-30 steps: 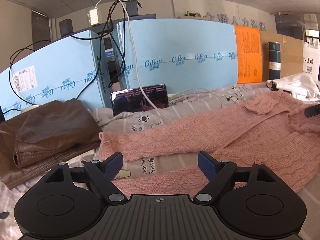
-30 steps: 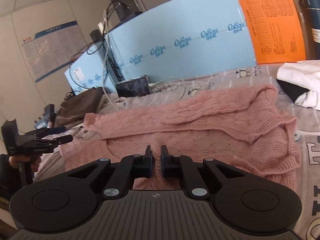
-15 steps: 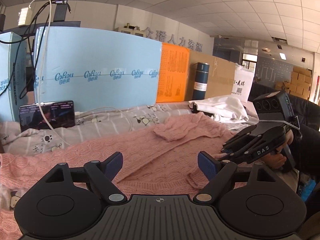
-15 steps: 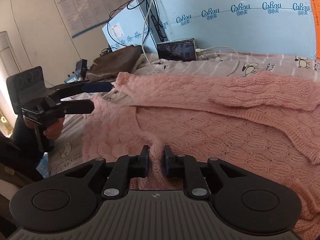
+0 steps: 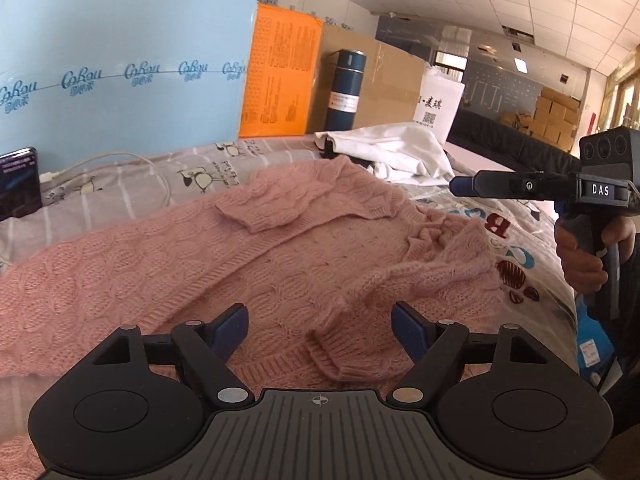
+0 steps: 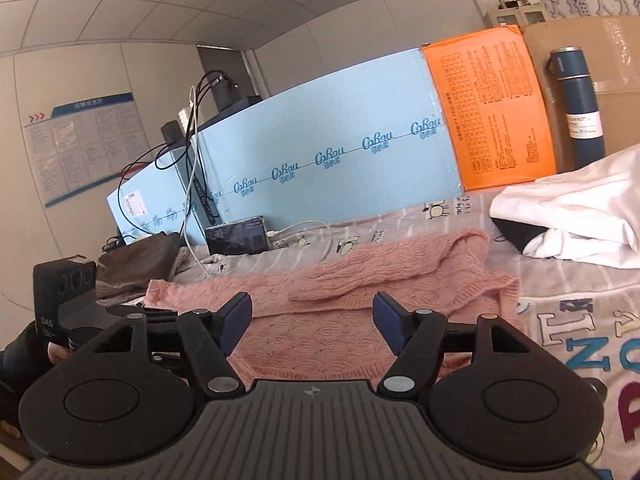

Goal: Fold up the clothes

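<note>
A pink cable-knit sweater (image 5: 240, 248) lies spread on the printed bed sheet (image 5: 120, 188), with one sleeve folded across its body. My left gripper (image 5: 320, 328) hovers low over the sweater's near edge. Its jaws are closing but still stand wide apart, with a ribbed sleeve cuff (image 5: 340, 360) below and between them, untouched. My right gripper (image 6: 312, 316) is above the sweater (image 6: 360, 280) at its other end, its jaws opening with nothing between them. That right gripper (image 5: 460, 187) shows side-on at the right of the left wrist view, held by a hand.
A white garment (image 5: 392, 148) lies crumpled beyond the sweater, beside a dark blue flask (image 5: 346, 88). Blue foam boards (image 6: 320, 160), an orange box (image 6: 492, 108) and cardboard wall the far side. A phone (image 6: 236, 236) with a white cable and a brown leather jacket (image 6: 140, 256) sit far left.
The left wrist view has swung right, from the brown jacket to the sweater's other end, and tipped down. My right gripper's jaws went from shut to wide apart, and it drew back.
</note>
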A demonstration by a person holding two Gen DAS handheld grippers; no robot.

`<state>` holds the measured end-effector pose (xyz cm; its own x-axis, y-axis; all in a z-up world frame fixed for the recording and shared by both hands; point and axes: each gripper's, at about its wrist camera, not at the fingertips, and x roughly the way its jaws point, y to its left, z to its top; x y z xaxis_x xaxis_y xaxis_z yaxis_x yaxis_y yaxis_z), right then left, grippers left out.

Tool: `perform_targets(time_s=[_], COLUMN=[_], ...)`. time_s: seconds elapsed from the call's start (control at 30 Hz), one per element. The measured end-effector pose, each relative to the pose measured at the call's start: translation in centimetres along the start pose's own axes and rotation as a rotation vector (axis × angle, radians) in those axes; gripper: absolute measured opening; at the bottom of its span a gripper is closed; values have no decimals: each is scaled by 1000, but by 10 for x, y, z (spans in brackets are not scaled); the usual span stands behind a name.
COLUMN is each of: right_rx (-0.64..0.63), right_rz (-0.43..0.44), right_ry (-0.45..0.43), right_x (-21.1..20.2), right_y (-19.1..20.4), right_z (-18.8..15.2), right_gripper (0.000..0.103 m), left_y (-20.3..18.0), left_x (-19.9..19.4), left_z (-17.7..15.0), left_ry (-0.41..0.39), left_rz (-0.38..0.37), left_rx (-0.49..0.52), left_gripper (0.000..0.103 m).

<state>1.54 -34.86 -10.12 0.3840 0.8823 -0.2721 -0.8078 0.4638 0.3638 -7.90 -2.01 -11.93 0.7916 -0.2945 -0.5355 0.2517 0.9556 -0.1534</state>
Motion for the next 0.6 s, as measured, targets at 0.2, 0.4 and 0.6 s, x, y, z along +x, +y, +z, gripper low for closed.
perform_targets(time_s=[0.2, 0.4, 0.6], right_rx=[78, 58, -19], right_rz=[-94, 13, 82], right_ry=[-49, -48, 81], right_x=[-32, -22, 16], right_y=[-9, 2, 24], right_z=[-19, -17, -18], right_gripper=[68, 68, 68], left_y=[-16, -8, -17], left_x=[-51, -61, -49], left_z=[9, 1, -12], left_ry=[-158, -52, -36], left_rz=[-72, 51, 130], left_rx=[-39, -219, -138], left_gripper=[3, 4, 36])
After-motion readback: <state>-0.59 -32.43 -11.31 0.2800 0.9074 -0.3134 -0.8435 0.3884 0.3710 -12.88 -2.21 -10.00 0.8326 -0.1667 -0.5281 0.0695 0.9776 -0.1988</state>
